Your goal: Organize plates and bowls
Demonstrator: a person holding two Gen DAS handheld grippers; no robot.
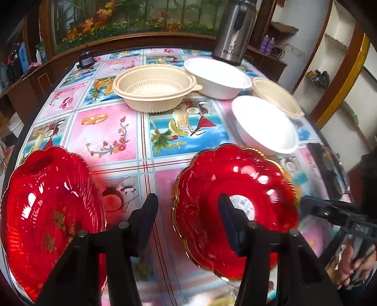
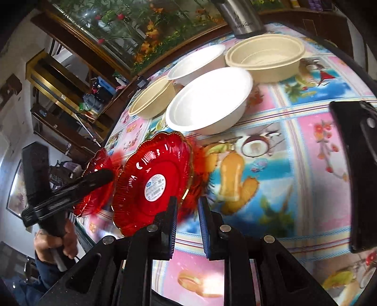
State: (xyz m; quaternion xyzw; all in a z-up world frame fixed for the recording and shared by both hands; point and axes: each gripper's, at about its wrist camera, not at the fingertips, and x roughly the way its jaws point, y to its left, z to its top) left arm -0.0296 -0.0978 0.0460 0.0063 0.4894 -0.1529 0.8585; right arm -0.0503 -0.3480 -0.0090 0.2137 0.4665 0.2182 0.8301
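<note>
Carrying a red plate (image 2: 150, 186) in closed right jaws toward its twin (image 1: 47, 207) by the half-open, empty left jaws; next, stacking.

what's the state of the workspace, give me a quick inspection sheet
surface: table under a bright patterned cloth
job's things: left red plate, labelled red plate, big beige bowl, far beige bowl, back white bowl, front white bowl; none stacked
clutter: steel flask, small dark jar at the far edge
grippers: left gripper open over the labelled red plate's near rim; right gripper shut, apparently on that plate's other rim
cables: nothing seen
surroundings: framed flower picture, wall shelves
</note>
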